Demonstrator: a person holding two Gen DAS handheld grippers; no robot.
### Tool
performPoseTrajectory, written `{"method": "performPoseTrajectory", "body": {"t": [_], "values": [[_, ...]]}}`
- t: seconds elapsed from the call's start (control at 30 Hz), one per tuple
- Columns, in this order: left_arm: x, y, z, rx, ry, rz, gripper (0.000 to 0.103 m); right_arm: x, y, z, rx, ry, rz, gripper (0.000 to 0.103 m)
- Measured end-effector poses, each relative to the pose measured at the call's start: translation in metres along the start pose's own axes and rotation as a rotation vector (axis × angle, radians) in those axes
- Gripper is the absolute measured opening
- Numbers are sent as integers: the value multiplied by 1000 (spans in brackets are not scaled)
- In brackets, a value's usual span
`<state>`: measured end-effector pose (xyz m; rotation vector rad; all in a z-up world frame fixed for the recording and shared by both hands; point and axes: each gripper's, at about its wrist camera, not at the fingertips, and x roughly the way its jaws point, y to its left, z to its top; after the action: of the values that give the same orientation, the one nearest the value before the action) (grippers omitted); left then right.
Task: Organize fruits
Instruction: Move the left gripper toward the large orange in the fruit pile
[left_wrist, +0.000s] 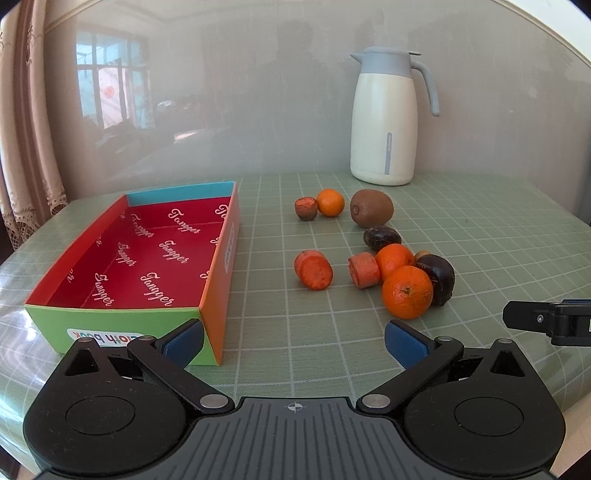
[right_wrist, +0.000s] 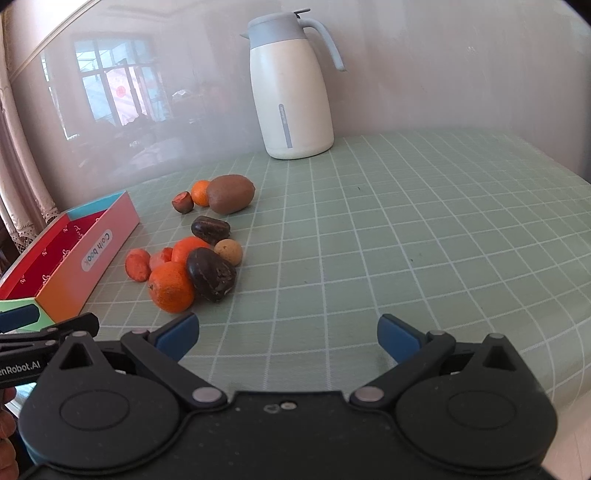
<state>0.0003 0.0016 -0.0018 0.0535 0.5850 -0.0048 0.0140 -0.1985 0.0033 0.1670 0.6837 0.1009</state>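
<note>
A pile of fruit lies on the green grid mat: a near orange (left_wrist: 407, 292) (right_wrist: 171, 287), a dark fruit (left_wrist: 437, 274) (right_wrist: 211, 274), a kiwi (left_wrist: 371, 208) (right_wrist: 230, 194), a far small orange (left_wrist: 330, 202), and cut carrot-like pieces (left_wrist: 313, 269). An open box with a red inside (left_wrist: 147, 254) (right_wrist: 66, 254) sits to the left, nothing in it. My left gripper (left_wrist: 293, 345) stands open near the box's front corner, short of the fruit. My right gripper (right_wrist: 288, 334) is open too, with nothing between its fingers, just right of the pile.
A white jug with a grey lid (left_wrist: 386, 118) (right_wrist: 291, 85) stands at the back of the table against the wall. A curtain (left_wrist: 22, 147) hangs at the far left. The mat stretches bare to the right (right_wrist: 443, 240).
</note>
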Motion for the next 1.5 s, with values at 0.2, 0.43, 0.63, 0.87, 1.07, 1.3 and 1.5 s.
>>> {"method": "performPoseTrajectory", "body": {"t": [0.2,0.43,0.63,0.87,1.07,1.3,1.5], "values": [[0,-1,0,2,-2,1,103,0,0,0,-1,0,-1,103],[0,0,1,3,-6,-1,103,0,0,0,0,0,-1,103],[-1,-2,1,11,-13,-5,103,-1,-1,0,2,-1,-4,103],[-3,-5,0,28,-21,-12,103,-3,-3,0,13,-4,-6,103],[-2,-7,0,40,-22,-14,103,-3,-4,1,17,-6,-8,103],[-5,-15,-2,85,-39,-17,103,-6,-12,4,56,-19,-6,103],[-6,-27,-2,143,-52,-28,103,-9,-18,5,84,-28,-12,103]]}}
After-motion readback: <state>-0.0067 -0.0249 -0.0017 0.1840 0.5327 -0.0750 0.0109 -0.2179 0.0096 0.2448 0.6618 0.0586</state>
